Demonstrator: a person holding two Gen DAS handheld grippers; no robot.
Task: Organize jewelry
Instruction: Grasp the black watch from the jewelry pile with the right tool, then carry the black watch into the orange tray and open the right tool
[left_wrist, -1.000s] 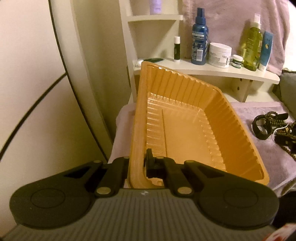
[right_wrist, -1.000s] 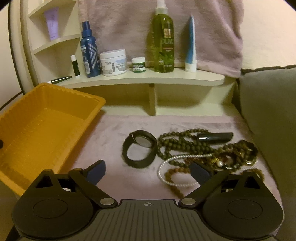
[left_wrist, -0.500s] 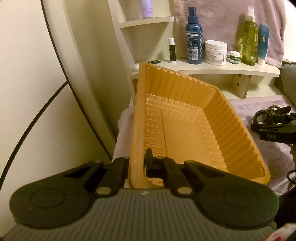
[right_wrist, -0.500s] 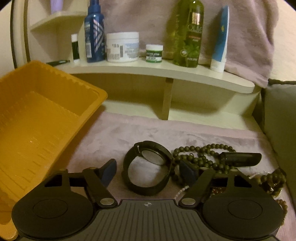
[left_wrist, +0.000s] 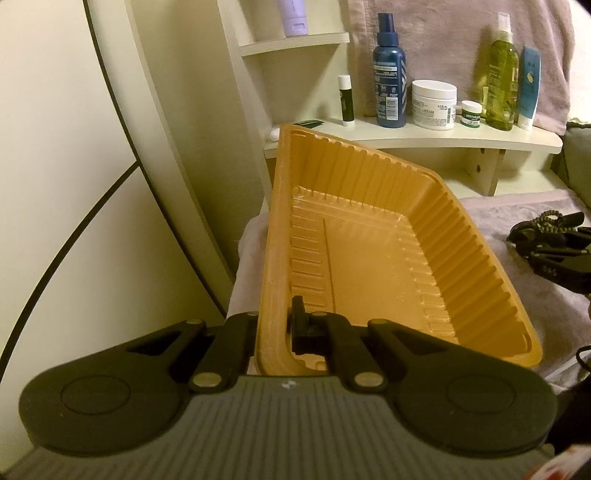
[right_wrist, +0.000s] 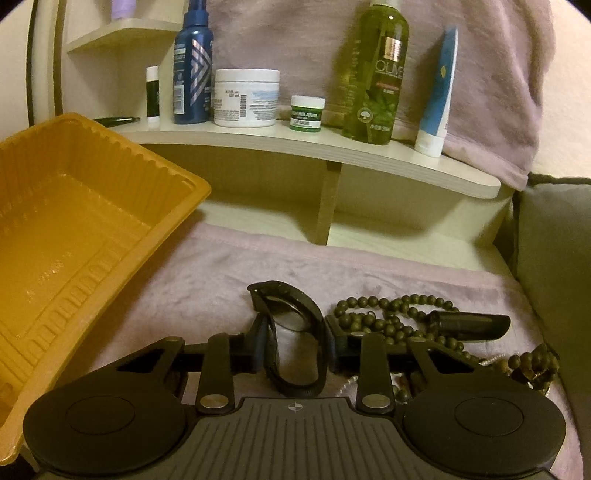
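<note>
the right gripper (right_wrist: 293, 349) has just been closing its fingers onto the black band (right_wrist: 291, 332) — the band's loop stands between them, squeezed narrow; the orange tray (left_wrist: 354, 258) lies to its left, its rim clamped by the left gripper (left_wrist: 273, 328).

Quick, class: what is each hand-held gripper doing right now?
Left hand-held gripper: shut on the near rim of the orange tray.
Right hand-held gripper: jaws just closing, pads against both sides of the black wristband.
</note>
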